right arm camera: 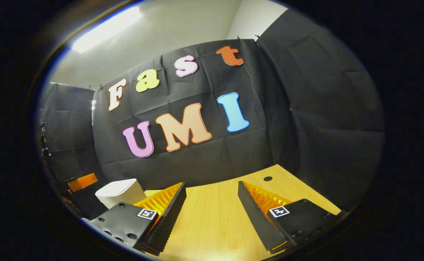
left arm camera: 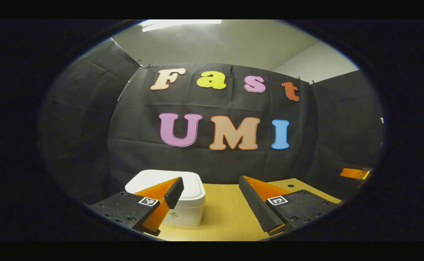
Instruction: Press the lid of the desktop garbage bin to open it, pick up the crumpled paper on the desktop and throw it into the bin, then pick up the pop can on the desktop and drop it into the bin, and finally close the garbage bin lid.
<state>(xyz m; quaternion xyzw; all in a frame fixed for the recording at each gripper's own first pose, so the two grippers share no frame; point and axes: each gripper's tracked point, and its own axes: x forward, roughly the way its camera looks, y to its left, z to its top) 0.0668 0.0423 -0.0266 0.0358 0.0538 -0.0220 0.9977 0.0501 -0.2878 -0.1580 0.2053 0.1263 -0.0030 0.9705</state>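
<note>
Left gripper (left arm camera: 212, 190): fingers spread wide, nothing between them, held up above the wooden desktop (left arm camera: 226, 214) and looking level toward the booth's back wall. The white garbage bin (left arm camera: 182, 206) sits on the desktop just ahead and to the left of this gripper; its left finger (left arm camera: 173, 192) overlaps the front of the bin's lid (left arm camera: 164, 181) in the left gripper view, contact cannot be told. Lid is down, flat on the bin. Its right finger (left arm camera: 257, 206) is over bare desktop, well right of the bin. A small dark round hole (left arm camera: 290, 185) in the desktop lies ahead to the right. Far right edge of the left gripper view: part of the other gripper (left arm camera: 355, 174), too little of it visible to read anything from there. Right gripper (right arm camera: 212, 199): also spread wide, empty, tilted so the wall runs slanted in the right gripper view. The bin (right arm camera: 121, 194) is ahead and far to its left, partly behind its left finger (right arm camera: 170, 214), well apart from the fingertips. Bare desktop (right arm camera: 215, 224) runs between and ahead of its fingers, with the same hole (right arm camera: 267, 178) ahead to the right, near the desk's far edge. Part of the left gripper (right arm camera: 83, 182) shows at far left, beside the bin. Paper and can: not visible, position cannot be told.
</note>
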